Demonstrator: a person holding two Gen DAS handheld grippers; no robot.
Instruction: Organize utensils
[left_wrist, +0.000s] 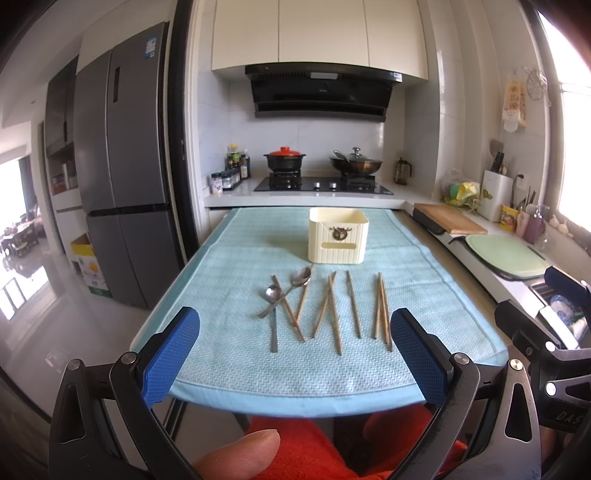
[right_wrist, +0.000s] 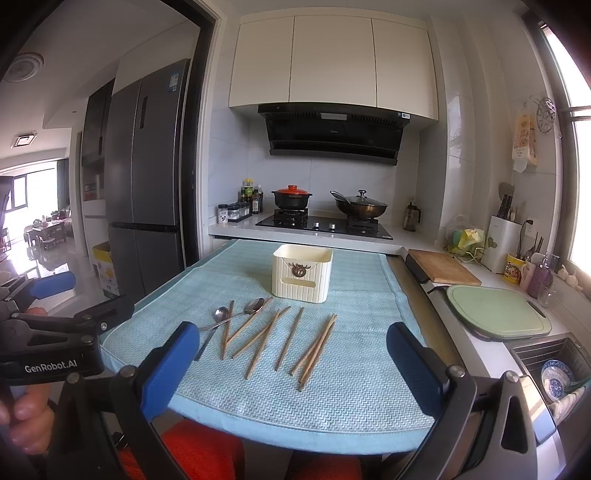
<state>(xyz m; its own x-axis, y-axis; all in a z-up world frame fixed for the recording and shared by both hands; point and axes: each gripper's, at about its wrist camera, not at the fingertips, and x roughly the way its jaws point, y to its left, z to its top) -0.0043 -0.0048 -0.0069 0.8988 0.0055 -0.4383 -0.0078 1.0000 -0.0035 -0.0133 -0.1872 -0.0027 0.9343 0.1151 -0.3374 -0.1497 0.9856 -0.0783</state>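
Left wrist view: the left hand-held gripper (left_wrist: 294, 343) hovers at the near edge of the surface (left_wrist: 207, 376), its blue fingers (left_wrist: 170, 350) spread wide and holding nothing. On the pale blue cloth (left_wrist: 229, 266) covering the surface lie the wooden chopsticks (left_wrist: 352, 304), spread in a row, their long axes running roughly from near to far, toward the cream holder box (left_wrist: 338, 236). The leftmost ones cross each other at slants, as do the pair in the middle; the rightmost three lie close together and nearly parallel. Two metal spoons (left_wrist: 272, 293) rest at the left end among the chopsticks, bowls at the far end: one handle points straight toward the camera, the other slants down to the left. The holder box stands upright beyond them, at the cloth's middle.

Right wrist view: the right hand-held gripper (right_wrist: 291, 350) also has its fingers (right_wrist: 410, 362) spread apart, empty, above the near edge of the cloth (right_wrist: 362, 387). From here the chopsticks (right_wrist: 291, 338) fan out, tips leaning up and to the right toward the holder box (right_wrist: 302, 273). The spoons (right_wrist: 221, 314) lie at the left, handles trailing toward the lower left. The left hand-held gripper (right_wrist: 55, 284) shows at the left edge, a hand (right_wrist: 26, 417) around its grip.
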